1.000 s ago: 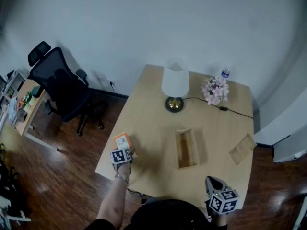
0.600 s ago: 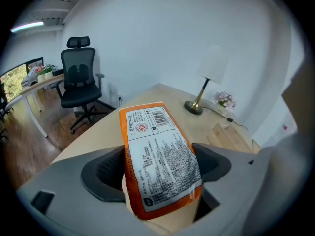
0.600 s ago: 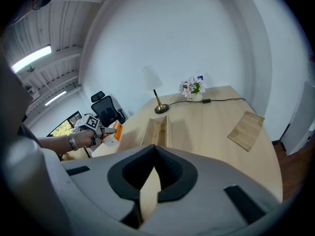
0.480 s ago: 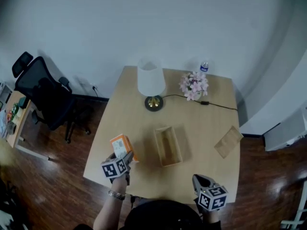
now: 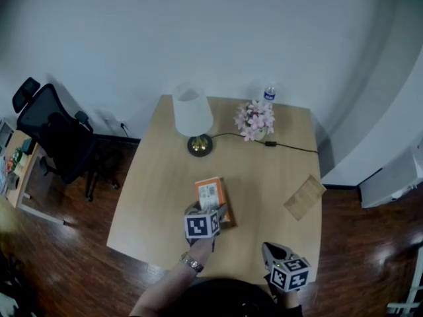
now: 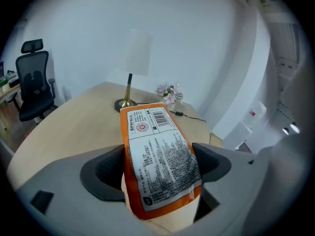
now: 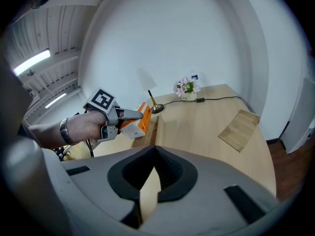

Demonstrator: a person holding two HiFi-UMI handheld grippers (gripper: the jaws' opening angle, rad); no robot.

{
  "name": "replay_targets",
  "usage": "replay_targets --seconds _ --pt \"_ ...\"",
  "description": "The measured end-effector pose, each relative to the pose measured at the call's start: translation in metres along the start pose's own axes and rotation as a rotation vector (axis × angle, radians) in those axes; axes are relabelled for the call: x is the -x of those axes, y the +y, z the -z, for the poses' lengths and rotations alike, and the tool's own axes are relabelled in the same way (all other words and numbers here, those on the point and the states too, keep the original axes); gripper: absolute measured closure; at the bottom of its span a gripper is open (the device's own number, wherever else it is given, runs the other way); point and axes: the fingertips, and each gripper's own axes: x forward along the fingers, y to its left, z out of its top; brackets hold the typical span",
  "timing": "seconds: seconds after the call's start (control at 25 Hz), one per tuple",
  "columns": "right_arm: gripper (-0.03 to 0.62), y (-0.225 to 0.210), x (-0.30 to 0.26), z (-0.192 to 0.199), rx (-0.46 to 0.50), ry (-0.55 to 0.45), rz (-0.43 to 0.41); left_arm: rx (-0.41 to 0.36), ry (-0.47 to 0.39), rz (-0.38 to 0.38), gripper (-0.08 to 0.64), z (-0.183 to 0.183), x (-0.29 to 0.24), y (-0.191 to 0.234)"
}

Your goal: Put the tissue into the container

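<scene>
Now tissue pk (image 6: 158, 149) in L claw (image 6: 160, 168)

Table (image 5: 149, 177) left half bare: clear lane from near edge up to lamp (image 5: 192, 114). Back edge crowded: lamp, flowers (image 5: 254, 119), bottle (image 5: 269, 92); cable (image 5: 294, 147) trails right. Centre blocked: left gripper (image 5: 209, 209) holds tissue pack (image 5: 210, 192) above container (image 7: 150, 127). Wooden lid (image 5: 304, 197) lies flat near right edge. Right gripper (image 5: 274, 251) at near right edge, apart from lid. Chair (image 5: 49, 127) stands off table, left.
</scene>
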Motion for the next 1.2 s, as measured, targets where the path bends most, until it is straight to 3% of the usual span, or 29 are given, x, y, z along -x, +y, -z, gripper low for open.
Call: replay_targets --seconds 0.24,0.32,0.4,0.48,0.68,0.84,0.96,1.04,1.2 --pt "0.588 -0.027 0.009 0.007 -0.025 0.01 0.015 0.036 0.039 -0.052 0.124 0.018 -0.031 -0.003" --pt "0.586 -0.031 0.011 0.008 -0.028 0.014 0.014 0.03 0.031 -0.013 0.104 0.02 -0.039 -0.009" --pt "0.588 -0.034 0.011 0.008 -0.029 0.015 0.012 0.007 0.029 0.038 0.012 0.021 -0.044 -0.017" --pt "0.587 -0.037 0.01 0.007 -0.03 0.014 0.01 -0.025 0.027 0.053 -0.026 0.022 -0.044 -0.02" --pt "0.586 -0.033 0.003 0.003 -0.029 0.009 0.006 -0.062 -0.039 0.06 -0.033 0.009 -0.027 -0.017" --pt "0.587 -0.024 -0.005 -0.001 -0.024 0.006 0.004 -0.12 -0.117 0.145 -0.034 -0.015 0.013 -0.025" --pt "0.586 -0.016 -0.011 -0.007 -0.022 -0.002 0.006 -0.176 -0.142 0.256 -0.031 -0.023 0.05 -0.04" --pt "0.588 -0.01 -0.016 -0.011 -0.019 -0.006 0.005 -0.217 -0.115 0.34 -0.002 -0.016 0.072 -0.049" --pt "0.586 0.003 -0.026 -0.016 -0.006 -0.011 0.003 -0.336 -0.062 0.419 0.315 0.009 0.105 -0.058"
